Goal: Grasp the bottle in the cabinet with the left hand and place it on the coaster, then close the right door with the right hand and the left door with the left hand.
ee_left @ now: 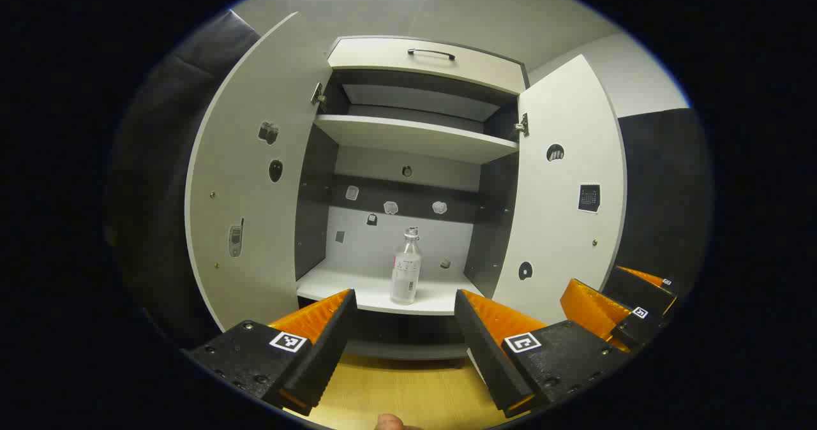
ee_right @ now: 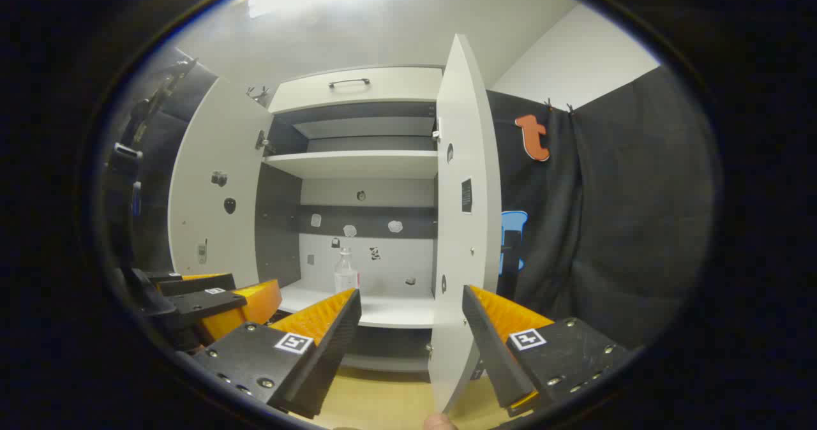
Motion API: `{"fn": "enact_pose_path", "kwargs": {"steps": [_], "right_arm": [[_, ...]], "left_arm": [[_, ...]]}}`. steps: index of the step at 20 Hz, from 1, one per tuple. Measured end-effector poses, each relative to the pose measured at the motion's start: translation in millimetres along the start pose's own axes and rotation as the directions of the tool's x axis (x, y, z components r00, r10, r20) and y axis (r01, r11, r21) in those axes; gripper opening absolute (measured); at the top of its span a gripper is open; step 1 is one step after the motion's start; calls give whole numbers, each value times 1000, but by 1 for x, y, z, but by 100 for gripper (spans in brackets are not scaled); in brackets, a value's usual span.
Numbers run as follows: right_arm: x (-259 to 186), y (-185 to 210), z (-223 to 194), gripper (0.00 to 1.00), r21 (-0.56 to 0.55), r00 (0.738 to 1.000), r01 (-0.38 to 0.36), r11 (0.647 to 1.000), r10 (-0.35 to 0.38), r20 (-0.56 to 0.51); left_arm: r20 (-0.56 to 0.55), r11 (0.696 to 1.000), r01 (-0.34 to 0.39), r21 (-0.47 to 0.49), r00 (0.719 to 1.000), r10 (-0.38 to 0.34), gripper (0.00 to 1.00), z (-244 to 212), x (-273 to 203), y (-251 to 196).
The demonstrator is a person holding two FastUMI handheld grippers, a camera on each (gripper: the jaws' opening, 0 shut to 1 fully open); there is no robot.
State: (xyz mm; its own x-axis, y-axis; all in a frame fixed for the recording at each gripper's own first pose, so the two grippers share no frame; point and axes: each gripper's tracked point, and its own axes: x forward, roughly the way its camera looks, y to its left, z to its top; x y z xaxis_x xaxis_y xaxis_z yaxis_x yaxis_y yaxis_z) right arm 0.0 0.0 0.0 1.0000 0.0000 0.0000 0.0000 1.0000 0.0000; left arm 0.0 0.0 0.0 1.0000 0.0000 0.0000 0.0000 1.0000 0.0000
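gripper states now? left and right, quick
Left gripper: jaws open, holding nothing; bottle stands on the cabinet shelf ahead.
Right gripper: jaws open, holding nothing; right door edge ahead.

Two pairs of handheld tongs, same build.
Left tongs (ee_left: 402,328) and right tongs (ee_right: 408,328): wedge-shaped fingers with ribbed inner faces, flat blocks behind studded with screws, each block marked by a small square black-and-white tag.
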Motion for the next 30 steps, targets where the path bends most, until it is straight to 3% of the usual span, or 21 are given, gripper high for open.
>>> {"fn": "enact_pose_path", "kwargs": {"steps": [8, 9, 20, 25, 30], "right_arm": [[4, -3, -2, 96, 0, 1000, 8, 1000, -8, 8], [4, -4, -2, 96, 1, 1000, 8, 1000, -8, 9], [2, -10, 0, 96, 5, 1000, 22, 1000, -22, 14], [-10, -22, 2, 96, -2, 999, 46, 999, -46, 22], [-24, -55, -1, 96, -27, 991, 134, 991, -133, 20]], "left_arm": [[3, 1000, -9, 4, 1000, 9, 100, 0, 6, 1], [6, 1000, -8, 4, 1000, 8, 96, 0, 6, 0], [3, 1000, 14, 12, 1000, -14, 96, -2, 17, -10], [9, 999, 6, 46, 1000, -7, 96, 6, 53, -6], [18, 998, -1, 59, 1000, 0, 96, 13, 112, -6]]}}
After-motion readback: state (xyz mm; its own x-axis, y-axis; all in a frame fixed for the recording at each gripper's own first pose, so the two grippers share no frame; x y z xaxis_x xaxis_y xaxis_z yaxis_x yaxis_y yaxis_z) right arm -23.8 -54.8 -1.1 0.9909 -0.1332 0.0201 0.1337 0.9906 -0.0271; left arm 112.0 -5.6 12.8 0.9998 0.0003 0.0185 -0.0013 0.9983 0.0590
